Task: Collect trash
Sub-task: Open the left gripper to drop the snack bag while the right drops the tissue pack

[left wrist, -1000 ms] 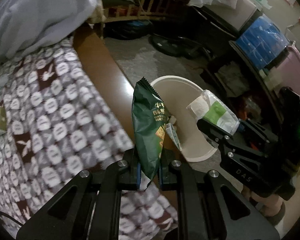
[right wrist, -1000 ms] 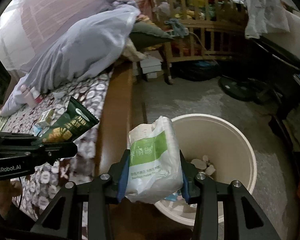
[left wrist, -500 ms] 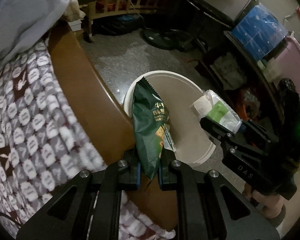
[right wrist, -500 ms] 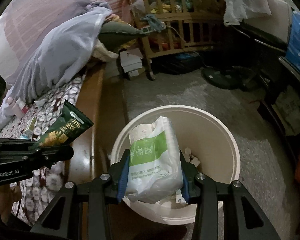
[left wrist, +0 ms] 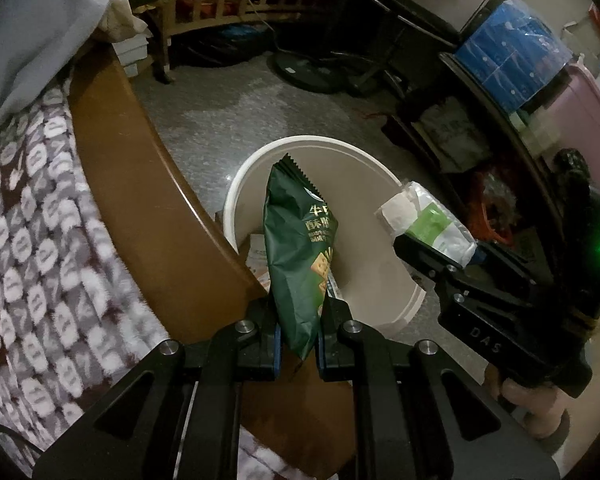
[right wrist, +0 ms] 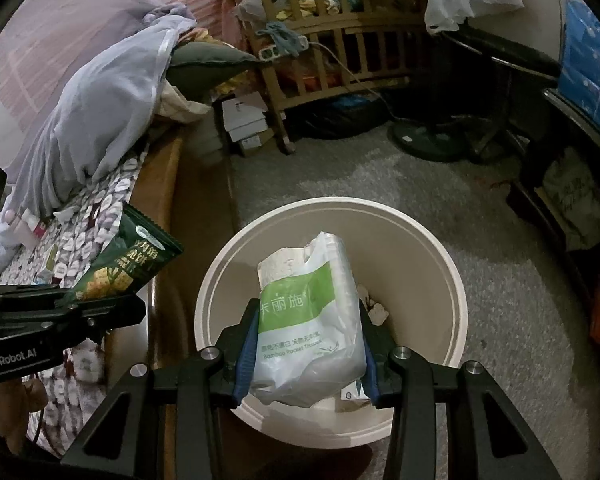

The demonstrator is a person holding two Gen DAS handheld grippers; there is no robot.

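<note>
My left gripper (left wrist: 298, 332) is shut on a green cracker packet (left wrist: 298, 256) and holds it upright at the near left rim of a cream trash bin (left wrist: 364, 268). The packet also shows in the right wrist view (right wrist: 124, 264), over the bed's edge. My right gripper (right wrist: 306, 356) is shut on a white and green tissue pack (right wrist: 308, 324) and holds it right above the bin's opening (right wrist: 420, 248). The pack also shows in the left wrist view (left wrist: 428, 226). Scraps of trash (right wrist: 374, 310) lie in the bin's bottom.
A bed with a patterned blanket (left wrist: 32, 240) and a brown wooden side rail (left wrist: 132, 184) stands left of the bin. A wooden crib (right wrist: 340, 40), a fan base (right wrist: 428, 140) and dark shelves (left wrist: 480, 128) ring the grey floor (right wrist: 500, 280).
Both grippers have moved from the bed side towards the bin. The tissue pack now hangs over the bin's middle, and the green packet has come to the bin's near rim.
</note>
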